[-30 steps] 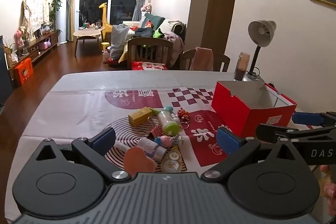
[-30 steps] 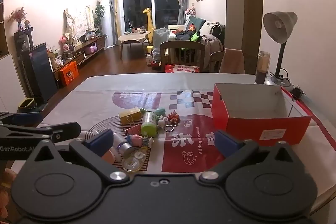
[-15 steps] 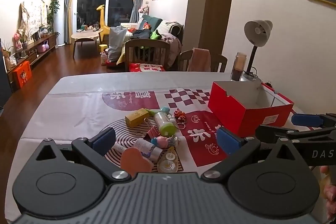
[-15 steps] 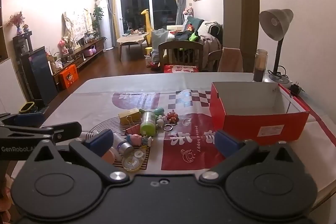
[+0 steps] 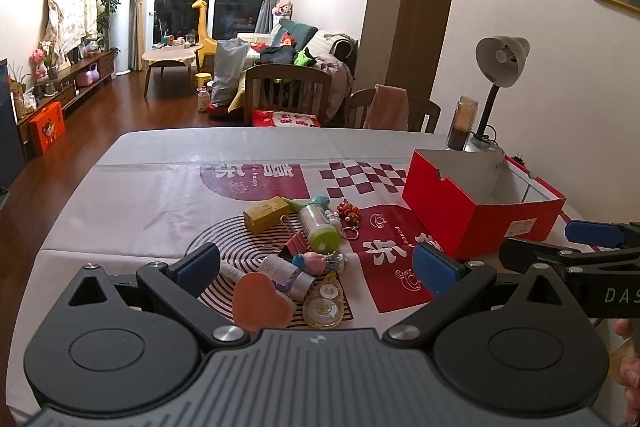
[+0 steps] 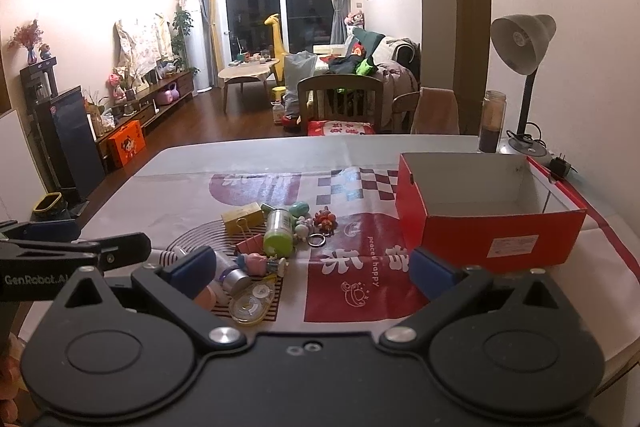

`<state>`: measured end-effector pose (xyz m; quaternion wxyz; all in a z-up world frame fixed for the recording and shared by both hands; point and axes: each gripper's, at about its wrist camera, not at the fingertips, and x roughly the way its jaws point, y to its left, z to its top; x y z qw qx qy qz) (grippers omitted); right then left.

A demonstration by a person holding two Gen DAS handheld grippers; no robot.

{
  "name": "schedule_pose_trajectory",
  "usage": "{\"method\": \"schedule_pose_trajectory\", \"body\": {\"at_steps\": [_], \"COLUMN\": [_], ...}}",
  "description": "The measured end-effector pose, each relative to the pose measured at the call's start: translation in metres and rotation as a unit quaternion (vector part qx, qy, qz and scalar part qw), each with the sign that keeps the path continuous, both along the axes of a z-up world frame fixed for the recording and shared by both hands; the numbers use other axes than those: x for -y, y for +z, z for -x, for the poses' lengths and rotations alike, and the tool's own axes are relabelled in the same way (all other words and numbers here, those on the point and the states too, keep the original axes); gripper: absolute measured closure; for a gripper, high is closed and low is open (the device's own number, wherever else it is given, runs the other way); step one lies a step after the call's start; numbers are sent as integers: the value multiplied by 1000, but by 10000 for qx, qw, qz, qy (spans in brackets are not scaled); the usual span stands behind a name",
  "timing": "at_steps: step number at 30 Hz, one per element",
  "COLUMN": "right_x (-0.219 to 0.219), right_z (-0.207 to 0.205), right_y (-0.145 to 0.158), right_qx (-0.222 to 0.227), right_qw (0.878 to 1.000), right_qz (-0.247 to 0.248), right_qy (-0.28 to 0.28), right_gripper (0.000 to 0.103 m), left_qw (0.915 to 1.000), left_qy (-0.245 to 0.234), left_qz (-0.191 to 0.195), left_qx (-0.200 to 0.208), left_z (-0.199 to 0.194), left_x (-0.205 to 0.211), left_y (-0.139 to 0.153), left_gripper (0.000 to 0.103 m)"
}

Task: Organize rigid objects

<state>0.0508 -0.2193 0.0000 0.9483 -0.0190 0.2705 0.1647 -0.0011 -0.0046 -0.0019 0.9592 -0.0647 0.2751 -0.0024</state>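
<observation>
A pile of small objects lies on the patterned tablecloth: a yellow box (image 5: 266,215), a clear bottle with a green cap (image 5: 320,227), a pink heart (image 5: 260,303), a correction tape (image 5: 323,305), a binder clip and keychains. An open, empty red box (image 5: 480,201) stands to the right; it also shows in the right wrist view (image 6: 488,211). My left gripper (image 5: 316,267) is open and empty, held above the near side of the pile. My right gripper (image 6: 310,269) is open and empty, near the table's front, between pile (image 6: 272,239) and box.
A desk lamp (image 6: 524,67) and a dark jar (image 6: 491,121) stand at the table's far right corner, behind the red box. Two chairs (image 5: 288,99) stand at the far edge. Bare tablecloth (image 5: 152,195) spreads left of the pile.
Both grippers have drawn back and risen slightly, so the pile and red box sit a little farther off. Both stay open. Nothing on the table has moved.
</observation>
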Motion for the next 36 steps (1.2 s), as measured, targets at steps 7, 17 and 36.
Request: {"method": "schedule_pose_trajectory", "body": {"at_steps": [7, 17, 36], "right_x": [-4, -8, -28], "right_z": [-3, -6, -26], "right_y": [-1, -2, -16], "right_qx": [-15, -58, -181], "right_qw": [10000, 9998, 9979], "right_qz": [0, 38, 265], "right_qy": [97, 169, 565], "right_gripper": [0, 0, 0], "left_qw": [10000, 10000, 9992], "left_qy": [17, -60, 177], "left_qz": [19, 44, 327], "left_qx": [-7, -1, -123], "left_z": [-1, -5, -25], "left_x": [-3, 0, -24], "left_y": [-1, -1, -15], "left_gripper": [0, 0, 0]}}
